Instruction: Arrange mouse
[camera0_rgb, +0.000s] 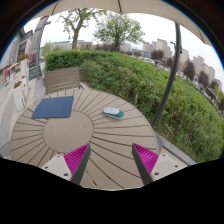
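A small white and teal mouse (113, 112) lies on the round wooden slatted table (75, 135), toward its far right side. A dark blue mouse mat (53, 106) lies flat on the table's far left part, apart from the mouse. My gripper (112, 165) hovers over the table's near edge with its two fingers spread wide; the pink pads (75, 157) face inward and nothing is between them. The mouse is well beyond the fingers, slightly right of centre.
A wooden bench or chair back (62, 78) stands behind the table. A green hedge (150, 85) runs along the right and back. A thin dark pole (172, 70) rises at the right. Trees and buildings are far off.
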